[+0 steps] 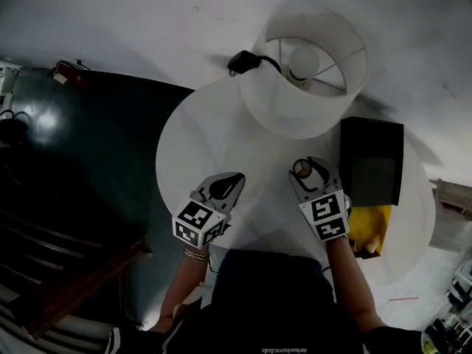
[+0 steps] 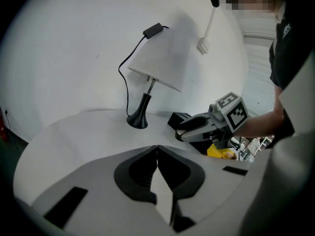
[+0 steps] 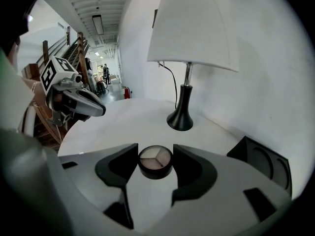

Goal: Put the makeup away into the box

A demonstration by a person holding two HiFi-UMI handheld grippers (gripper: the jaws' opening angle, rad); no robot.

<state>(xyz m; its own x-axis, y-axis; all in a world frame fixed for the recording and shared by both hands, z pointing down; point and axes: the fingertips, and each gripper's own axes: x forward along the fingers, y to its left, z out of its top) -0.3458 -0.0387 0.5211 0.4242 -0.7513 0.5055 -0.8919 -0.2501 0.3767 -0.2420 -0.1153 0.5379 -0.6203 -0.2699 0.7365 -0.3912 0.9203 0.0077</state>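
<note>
**Entry: eyeshadow compact in carry, not yet in the box**

Left gripper (image 1: 234, 178): jaws pressed together with nothing between them, idle over the round table (image 1: 184, 139). Right gripper (image 1: 303, 167): jaws pinching a round eyeshadow compact (image 3: 155, 160) by its rim. Black box (image 1: 371, 161): just to the right of the right gripper, open side up. Step, as judged: transfer to the box. The next move calls for swinging the compact rightward over the box and lowering it in before the jaws part. View notes: only the right gripper view shows the compact's three shades and the round recesses in the box. Only the head view shows the box's whole outline and the lamp (image 1: 306, 72) beyond both grippers.
</note>
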